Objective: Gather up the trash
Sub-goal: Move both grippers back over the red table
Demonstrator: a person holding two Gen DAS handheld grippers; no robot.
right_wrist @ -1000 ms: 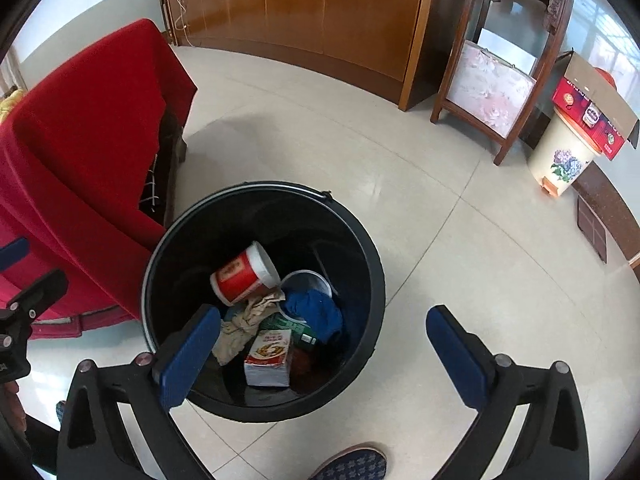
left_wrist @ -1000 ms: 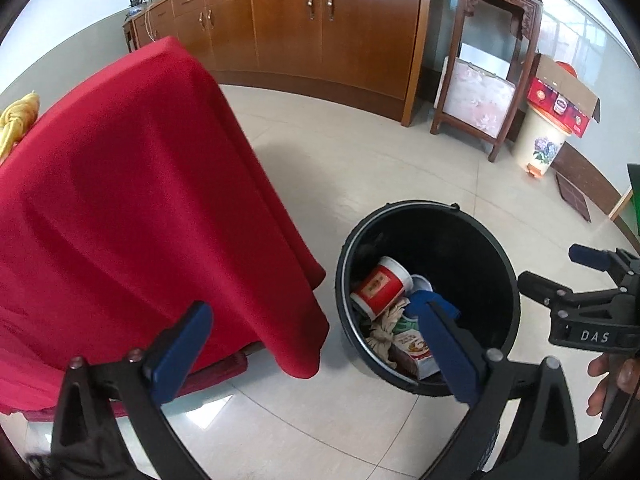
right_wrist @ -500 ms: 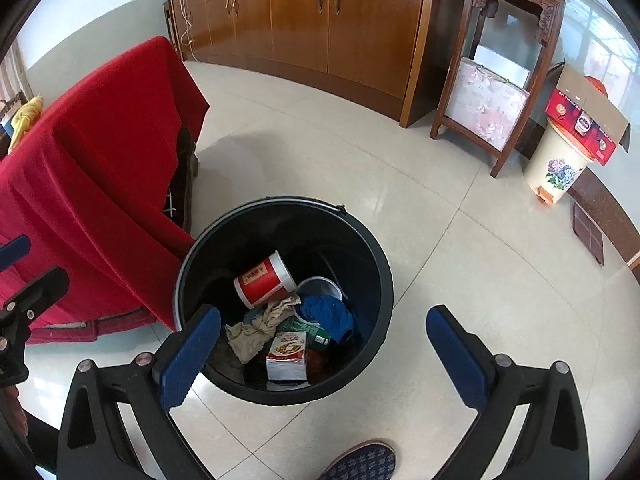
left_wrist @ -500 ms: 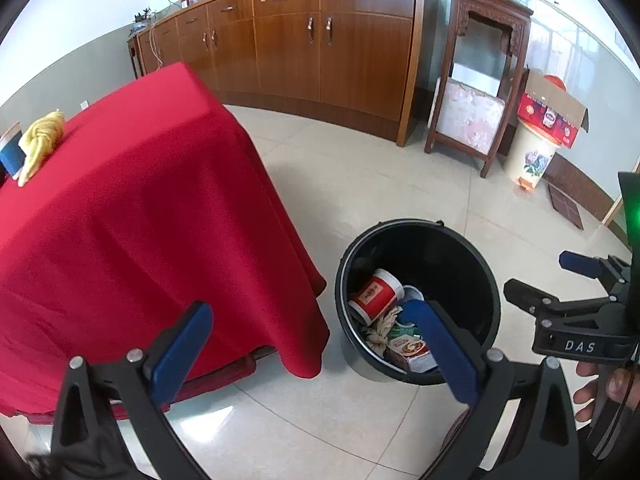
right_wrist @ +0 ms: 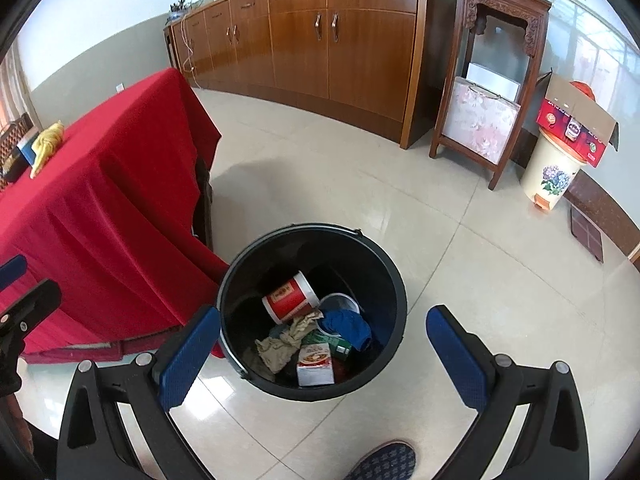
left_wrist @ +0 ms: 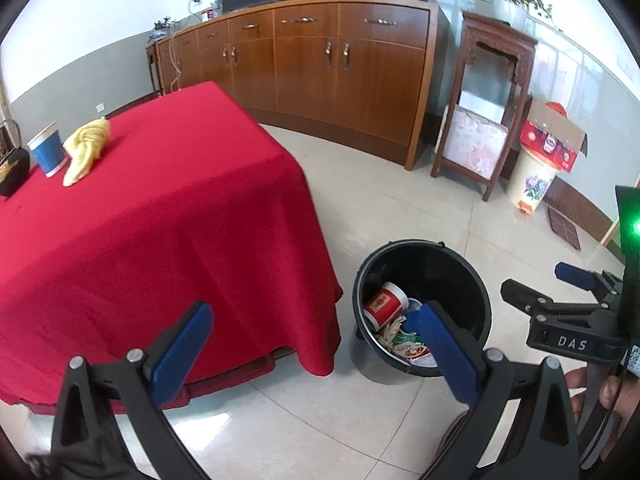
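A black trash bin stands on the tiled floor beside a table with a red cloth. It holds a red-and-white cup, a crumpled tan paper, a small carton and a blue cloth. On the table lie a yellow crumpled cloth and a blue cup. My left gripper is open and empty above the floor, left of the bin. My right gripper is open and empty above the bin.
A long wooden cabinet lines the back wall. A carved wooden stand with a floral cushion, a cream flowered bin and a cardboard box stand at the right. A dark object sits at the table's left edge. A shoe shows below.
Both grippers have risen and pulled back from the bin, so the bin looks smaller and the tabletop with the yellow cloth and blue cup has come into view. Both stay open.
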